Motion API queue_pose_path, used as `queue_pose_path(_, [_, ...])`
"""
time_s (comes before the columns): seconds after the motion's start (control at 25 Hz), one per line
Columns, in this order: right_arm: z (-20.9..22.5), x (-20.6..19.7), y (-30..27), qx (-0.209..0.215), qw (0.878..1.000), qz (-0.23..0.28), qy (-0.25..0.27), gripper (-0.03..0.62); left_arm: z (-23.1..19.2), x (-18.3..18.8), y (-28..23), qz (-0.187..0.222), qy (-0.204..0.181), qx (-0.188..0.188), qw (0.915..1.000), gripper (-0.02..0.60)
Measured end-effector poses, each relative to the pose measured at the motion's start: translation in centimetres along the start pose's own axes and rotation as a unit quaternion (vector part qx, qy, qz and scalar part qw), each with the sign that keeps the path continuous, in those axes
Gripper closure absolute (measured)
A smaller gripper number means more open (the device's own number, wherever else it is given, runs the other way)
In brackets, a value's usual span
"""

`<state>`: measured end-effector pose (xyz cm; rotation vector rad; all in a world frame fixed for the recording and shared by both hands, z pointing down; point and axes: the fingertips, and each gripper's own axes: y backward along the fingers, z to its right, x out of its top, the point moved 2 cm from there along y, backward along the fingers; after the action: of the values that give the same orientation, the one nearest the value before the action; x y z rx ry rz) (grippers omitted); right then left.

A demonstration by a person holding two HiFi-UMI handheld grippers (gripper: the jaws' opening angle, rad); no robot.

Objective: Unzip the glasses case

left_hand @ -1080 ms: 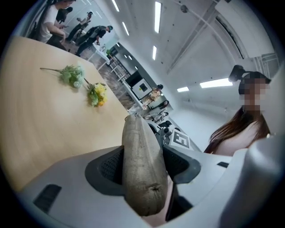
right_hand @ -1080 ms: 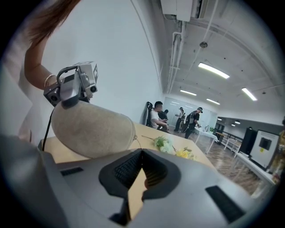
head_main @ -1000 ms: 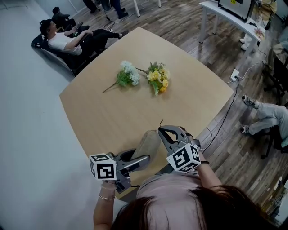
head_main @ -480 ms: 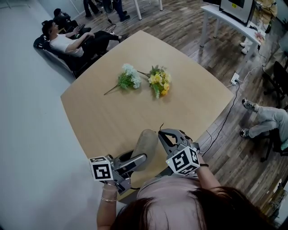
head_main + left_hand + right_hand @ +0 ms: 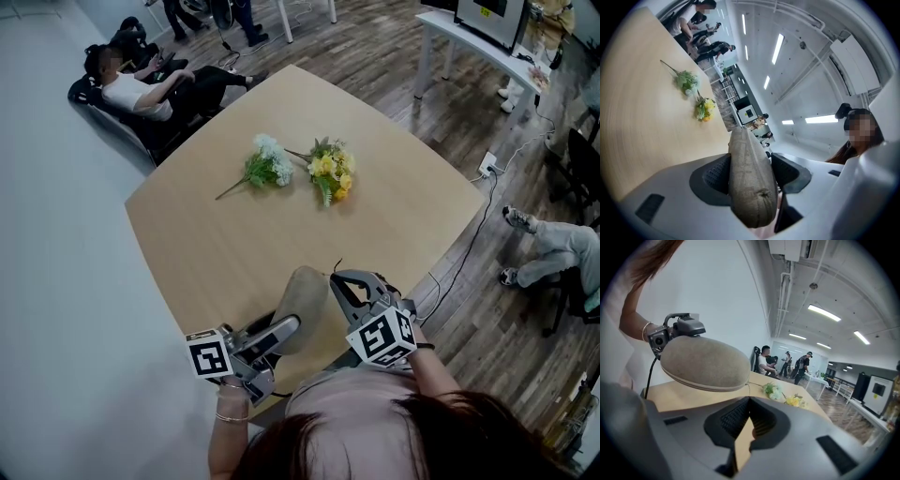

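Your left tool (image 5: 751,165) clamps the case (image 5: 302,298) at the bench (image 5: 234,234) edge; draw your right tool (image 5: 749,401), pressed together on what looks like the pull cord (image 5: 748,391), steadily along the seam.

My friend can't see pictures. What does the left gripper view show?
The left gripper squeezes a tan glasses case between its two jaws, seen end-on. To the left is a wooden table with a white bunch and a yellow bunch of flowers.
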<state>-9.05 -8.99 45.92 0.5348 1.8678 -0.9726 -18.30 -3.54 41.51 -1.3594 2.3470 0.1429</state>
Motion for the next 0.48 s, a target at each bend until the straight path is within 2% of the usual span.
queue_pose_path(0.48, [0.32, 0.60, -0.09, -0.006, 1.000, 0.004, -0.007, 0.579, -0.55, 0.74, 0.01, 0.061, 0.068, -0.035, 0.9952, 0.314])
